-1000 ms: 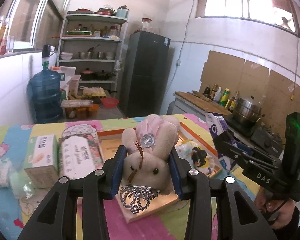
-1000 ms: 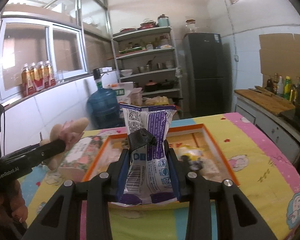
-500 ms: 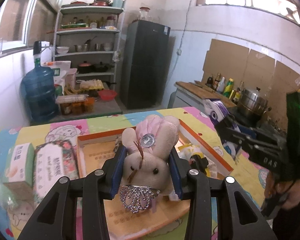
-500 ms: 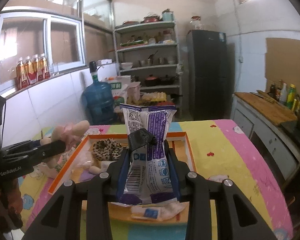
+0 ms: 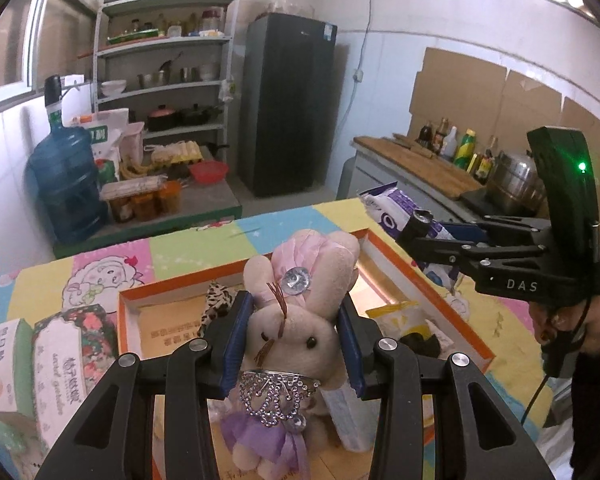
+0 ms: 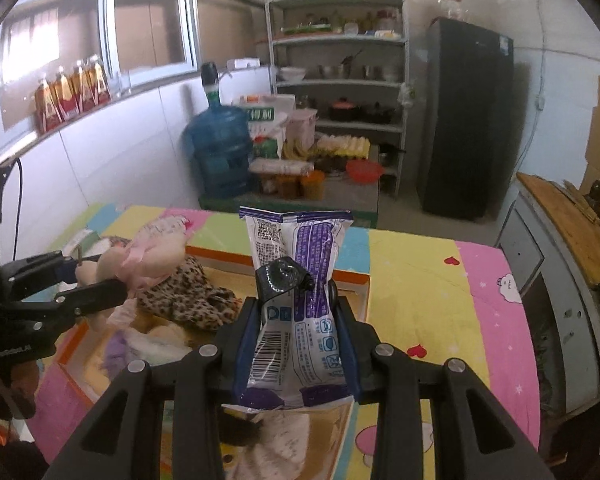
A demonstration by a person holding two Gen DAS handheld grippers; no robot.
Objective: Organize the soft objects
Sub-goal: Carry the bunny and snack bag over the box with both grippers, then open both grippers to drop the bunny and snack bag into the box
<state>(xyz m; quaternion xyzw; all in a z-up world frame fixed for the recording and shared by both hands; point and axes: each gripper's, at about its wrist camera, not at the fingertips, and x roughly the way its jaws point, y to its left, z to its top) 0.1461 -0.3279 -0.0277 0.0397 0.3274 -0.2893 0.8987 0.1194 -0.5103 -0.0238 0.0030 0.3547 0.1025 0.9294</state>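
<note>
I hold two items at once, both over the orange-rimmed tray on the patchwork tablecloth.

Left gripper: its blue pads are clamped on the head of the plush rabbit, one against each cheek. The rabbit hangs upright, ears up, its purple skirt low over the near end of the tray. I cannot tell whether its feet touch the tray floor.

Right gripper: its pads are clamped on the lower half of the purple-and-white tissue pack, which stands upright between them with a black clip fixed to its front. The pack is over the tray's near right part.

Already in the tray: a leopard-print cloth, a yellow packet, and other soft pieces too blurred to name. Two tissue boxes lie on the tablecloth just beside the tray's left wall.

Step in hand, as I judge it: carry and placement, both items on the way into the tray.

The next move calls for:
1. Lowering each item onto a bare patch of tray floor, clear of the cloth and the packet.
2. Keeping the two grippers apart, since they work close together over one tray.
3. Parting the pads only once each item rests on the floor.

The boxes outside the tray likely remain to be handled.
</note>
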